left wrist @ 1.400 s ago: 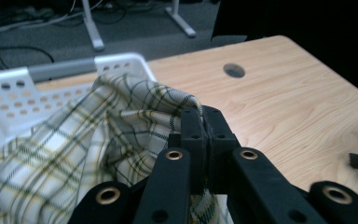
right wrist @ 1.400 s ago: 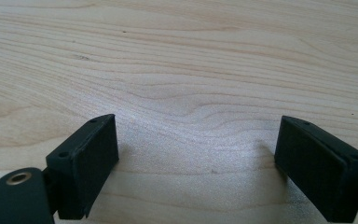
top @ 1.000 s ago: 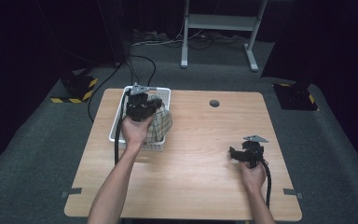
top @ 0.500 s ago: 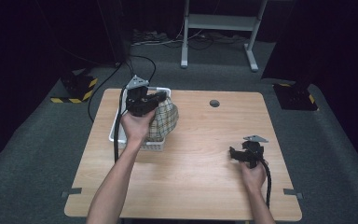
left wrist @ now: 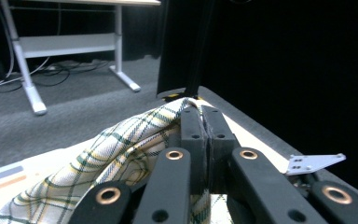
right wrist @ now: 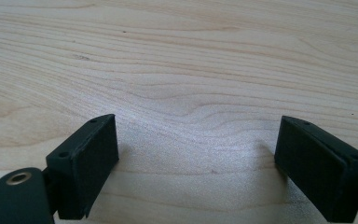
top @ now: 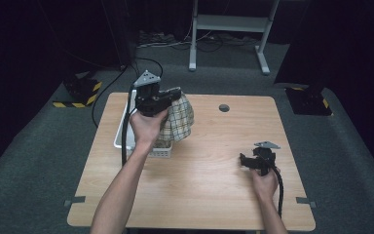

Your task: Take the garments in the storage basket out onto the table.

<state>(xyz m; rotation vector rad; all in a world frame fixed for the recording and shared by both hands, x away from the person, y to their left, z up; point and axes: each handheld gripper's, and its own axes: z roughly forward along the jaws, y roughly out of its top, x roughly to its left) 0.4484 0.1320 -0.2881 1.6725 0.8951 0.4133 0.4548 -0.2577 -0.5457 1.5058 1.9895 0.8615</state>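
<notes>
One light wooden table (top: 199,185), grey carpet (top: 44,161), dark room.

Dark room, grey carpet floor (top: 39,146), white desk frame (top: 229,24), floor cables (top: 165,43)

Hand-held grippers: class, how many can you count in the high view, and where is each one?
2. The left hand-held gripper is raised above the white basket, clamping a checked cloth. The right hand-held gripper sits low over the table, nearer the right edge.
</notes>
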